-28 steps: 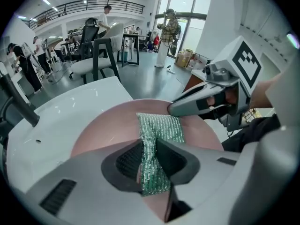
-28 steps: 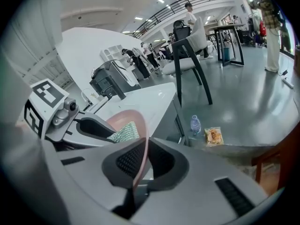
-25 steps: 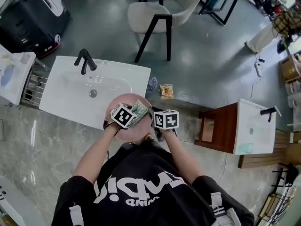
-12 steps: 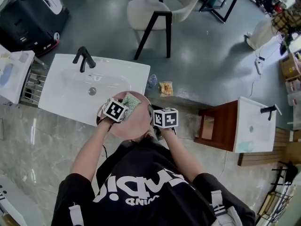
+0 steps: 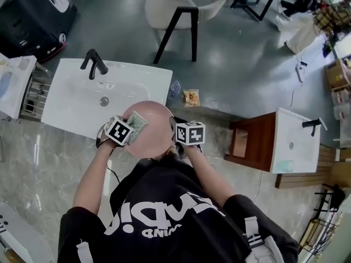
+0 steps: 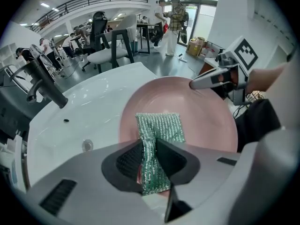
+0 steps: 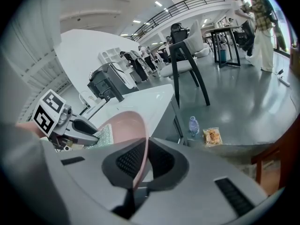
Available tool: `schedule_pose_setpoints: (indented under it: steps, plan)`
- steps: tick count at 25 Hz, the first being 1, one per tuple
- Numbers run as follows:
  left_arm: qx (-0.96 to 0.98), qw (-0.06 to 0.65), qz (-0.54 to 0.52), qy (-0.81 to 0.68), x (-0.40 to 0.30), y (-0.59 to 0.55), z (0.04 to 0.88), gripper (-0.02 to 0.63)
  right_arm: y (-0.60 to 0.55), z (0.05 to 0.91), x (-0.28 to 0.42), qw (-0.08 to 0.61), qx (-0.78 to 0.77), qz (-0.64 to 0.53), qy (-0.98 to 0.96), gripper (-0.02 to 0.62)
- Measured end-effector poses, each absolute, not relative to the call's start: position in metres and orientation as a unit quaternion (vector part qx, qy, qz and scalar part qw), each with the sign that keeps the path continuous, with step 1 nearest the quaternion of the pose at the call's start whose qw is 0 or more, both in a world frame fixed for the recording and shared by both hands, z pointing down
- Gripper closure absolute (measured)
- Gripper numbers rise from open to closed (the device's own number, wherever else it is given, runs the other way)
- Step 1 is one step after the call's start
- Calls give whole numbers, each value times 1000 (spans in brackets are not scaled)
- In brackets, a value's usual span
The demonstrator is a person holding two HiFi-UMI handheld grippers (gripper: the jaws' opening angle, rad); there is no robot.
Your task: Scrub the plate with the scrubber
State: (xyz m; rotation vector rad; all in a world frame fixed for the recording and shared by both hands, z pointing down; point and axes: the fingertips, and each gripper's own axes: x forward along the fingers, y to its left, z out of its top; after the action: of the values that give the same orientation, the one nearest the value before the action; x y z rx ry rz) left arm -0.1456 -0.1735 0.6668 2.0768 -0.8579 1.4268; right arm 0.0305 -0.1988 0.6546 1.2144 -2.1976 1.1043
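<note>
A pink plate [image 5: 156, 126] is held over the front right corner of the white sink [image 5: 71, 100]. My right gripper [image 5: 176, 136] is shut on the plate's right rim [image 7: 140, 144]. My left gripper [image 5: 130, 126] is shut on a green mesh scrubber [image 5: 137, 122], which lies flat on the plate's left part. In the left gripper view the scrubber [image 6: 157, 135] runs out from between the jaws onto the pink plate [image 6: 201, 121], and the right gripper [image 6: 194, 84] shows at the plate's far rim.
A black faucet [image 5: 92, 63] stands at the sink's back. A dish rack [image 5: 33, 100] is left of the sink. A bottle [image 5: 174, 87] and a snack bag [image 5: 191, 97] lie on the floor behind. A chair [image 5: 178, 7] stands beyond; a wooden stand [image 5: 247, 141] is to the right.
My left gripper has slid the scrubber leftward across the plate, from its middle toward its left edge. The right gripper and plate have stayed in place.
</note>
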Motion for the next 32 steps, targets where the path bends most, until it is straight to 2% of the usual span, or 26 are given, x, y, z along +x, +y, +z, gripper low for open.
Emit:
schedule_pose_setpoints:
  steps: [14, 24, 32]
  plan:
    - [778, 238, 532, -233, -97, -121, 665, 500, -201, 655, 30, 191, 447, 409, -772, 568]
    - [799, 217, 521, -205, -50, -130, 667, 500, -199, 656, 29, 173, 435, 436, -768, 565]
    - [803, 198, 504, -249, -44, -168, 665, 500, -194, 656, 29, 185, 424, 428, -777, 566]
